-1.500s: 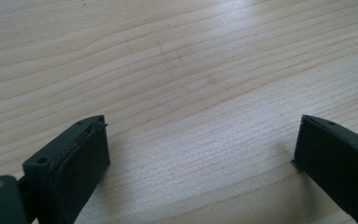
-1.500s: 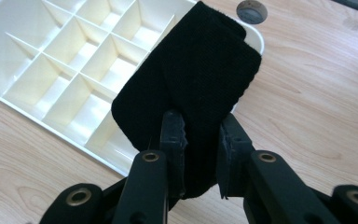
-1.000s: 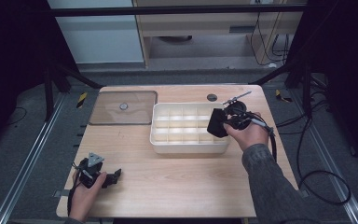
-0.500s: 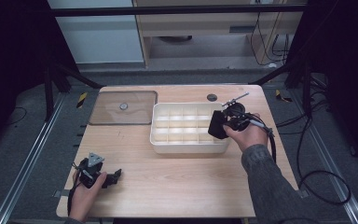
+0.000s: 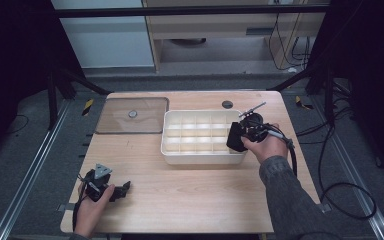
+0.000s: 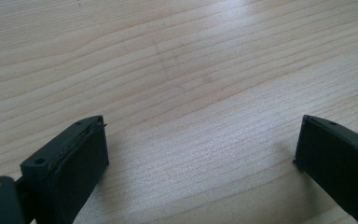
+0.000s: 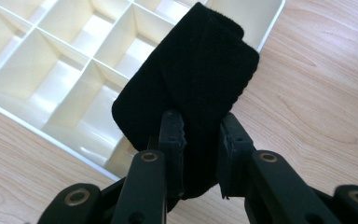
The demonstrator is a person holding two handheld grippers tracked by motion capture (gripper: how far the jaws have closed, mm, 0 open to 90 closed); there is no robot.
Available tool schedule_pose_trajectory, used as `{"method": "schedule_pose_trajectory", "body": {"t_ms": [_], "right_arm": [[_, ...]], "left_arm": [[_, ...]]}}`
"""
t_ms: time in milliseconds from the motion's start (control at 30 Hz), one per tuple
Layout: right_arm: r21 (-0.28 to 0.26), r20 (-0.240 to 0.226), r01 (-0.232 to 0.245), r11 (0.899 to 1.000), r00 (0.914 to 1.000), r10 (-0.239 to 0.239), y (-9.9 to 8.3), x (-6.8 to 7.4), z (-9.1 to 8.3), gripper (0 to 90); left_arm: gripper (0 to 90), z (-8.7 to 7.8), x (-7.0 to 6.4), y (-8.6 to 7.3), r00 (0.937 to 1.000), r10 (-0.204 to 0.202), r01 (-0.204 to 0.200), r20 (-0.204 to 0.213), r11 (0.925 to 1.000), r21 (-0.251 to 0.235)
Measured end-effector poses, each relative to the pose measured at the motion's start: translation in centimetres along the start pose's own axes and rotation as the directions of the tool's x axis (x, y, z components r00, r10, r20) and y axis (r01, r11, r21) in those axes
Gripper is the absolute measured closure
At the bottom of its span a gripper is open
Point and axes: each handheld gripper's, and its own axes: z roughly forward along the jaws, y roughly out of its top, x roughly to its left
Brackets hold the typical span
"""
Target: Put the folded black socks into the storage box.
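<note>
Little had moved since the earlier frame: the right tool [image 7: 200,140] stayed clamped on the folded black cloth [image 7: 191,88], hanging over the divided tray's [image 5: 172,150] right end. The cloth could snag a divider. The left tool [image 6: 200,154] rested apart on the worktop [image 5: 190,190].

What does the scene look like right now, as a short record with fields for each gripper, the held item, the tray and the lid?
right gripper: shut on the black cloth roll, above the tray's right end
left gripper: open, holding nothing, low over bare table
tray: white, divided into compartments; those in view look empty
lid: clear, flat on the table left of the tray
</note>
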Motion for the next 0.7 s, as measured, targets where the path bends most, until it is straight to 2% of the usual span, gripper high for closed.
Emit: {"method": "schedule_pose_trajectory", "body": {"t_ms": [400, 700], "right_arm": [[0.036, 0.018, 0.011, 0.999, 0.9998, -0.011, 0.2, 0.3, 0.6, 74.7], [0.066, 0.057, 0.057, 0.996, 0.9965, -0.061, 0.4, 1.1, 1.2, 74.8]], "left_arm": [[1.5, 0.0, 0.0, 0.0, 1.0000, 0.006, -0.006, 0.002, 1.0000, 0.002], [1.3, 0.0, 0.0, 0.0, 1.0000, 0.008, -0.008, 0.004, 1.0000, 0.000]]}}
